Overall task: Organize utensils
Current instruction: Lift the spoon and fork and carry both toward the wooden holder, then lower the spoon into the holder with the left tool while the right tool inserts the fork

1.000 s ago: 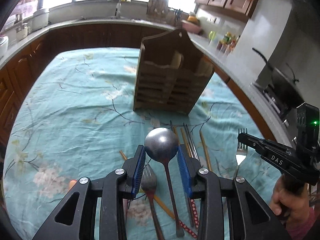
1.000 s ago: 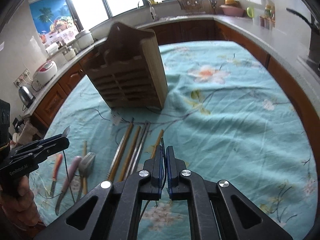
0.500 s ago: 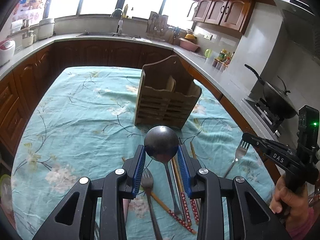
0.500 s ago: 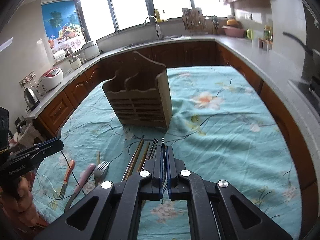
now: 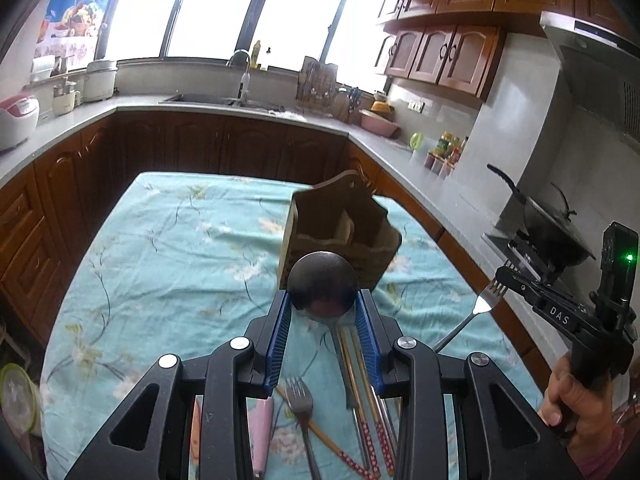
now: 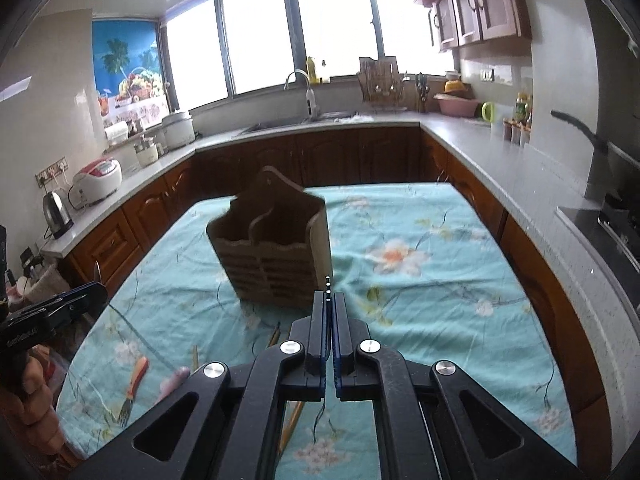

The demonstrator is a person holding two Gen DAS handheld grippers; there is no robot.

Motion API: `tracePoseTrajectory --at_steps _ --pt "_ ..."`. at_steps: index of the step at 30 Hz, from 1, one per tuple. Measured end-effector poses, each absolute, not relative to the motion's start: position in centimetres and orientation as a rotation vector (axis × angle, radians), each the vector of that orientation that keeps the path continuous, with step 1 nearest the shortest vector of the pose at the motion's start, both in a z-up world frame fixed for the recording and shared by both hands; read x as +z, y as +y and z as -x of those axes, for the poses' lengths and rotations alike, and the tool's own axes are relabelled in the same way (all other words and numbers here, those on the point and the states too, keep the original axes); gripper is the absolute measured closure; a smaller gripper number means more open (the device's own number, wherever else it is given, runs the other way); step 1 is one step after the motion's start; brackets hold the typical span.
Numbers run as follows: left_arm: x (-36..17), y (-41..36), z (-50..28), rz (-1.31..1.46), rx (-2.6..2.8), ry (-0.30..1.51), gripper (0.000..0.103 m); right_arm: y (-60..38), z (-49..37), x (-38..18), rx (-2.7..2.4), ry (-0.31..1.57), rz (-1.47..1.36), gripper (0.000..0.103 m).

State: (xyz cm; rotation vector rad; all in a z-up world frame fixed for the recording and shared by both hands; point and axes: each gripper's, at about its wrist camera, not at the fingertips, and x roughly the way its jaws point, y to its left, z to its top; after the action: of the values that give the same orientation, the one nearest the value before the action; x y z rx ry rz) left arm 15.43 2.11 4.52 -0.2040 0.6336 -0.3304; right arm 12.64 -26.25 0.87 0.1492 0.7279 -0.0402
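Spoon (image 5: pixel 322 293) between left tool (image 5: pixel 323 322) pads

The left hand-held gripper (image 5: pixel 323 312) is raised, its blue pads (image 5: pixel 281 334) closed on the bowl of a spoon (image 5: pixel 322 292). At 3 o'clock from it the right hand-held gripper (image 5: pixel 505 274), gripped by the person's hand (image 5: pixel 576 396), pinches a fork (image 5: pixel 476 312); in its own view the pads (image 6: pixel 320 332) are nearly touching.
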Motion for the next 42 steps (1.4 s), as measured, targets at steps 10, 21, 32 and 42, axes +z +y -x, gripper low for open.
tracePoseTrajectory --at_steps 10,21,32,42 --pt "7.3 2.1 -18.9 0.201 -0.314 0.543 0.072 -27.7 -16.0 4.5 -0.089 0.587 -0.152 0.101" --pt "8.3 1.0 -25.5 0.21 -0.268 0.442 0.071 -27.7 -22.3 6.7 -0.121 0.487 -0.103 0.101" --pt "0.1 -2.7 -33.8 0.247 -0.204 0.539 0.071 -26.4 -27.4 1.9 -0.094 0.568 -0.051 0.101" --pt "-3.5 -4.9 -38.8 0.204 -0.201 0.629 0.071 -26.2 -29.7 -2.7 -0.058 0.675 -0.051 0.101"
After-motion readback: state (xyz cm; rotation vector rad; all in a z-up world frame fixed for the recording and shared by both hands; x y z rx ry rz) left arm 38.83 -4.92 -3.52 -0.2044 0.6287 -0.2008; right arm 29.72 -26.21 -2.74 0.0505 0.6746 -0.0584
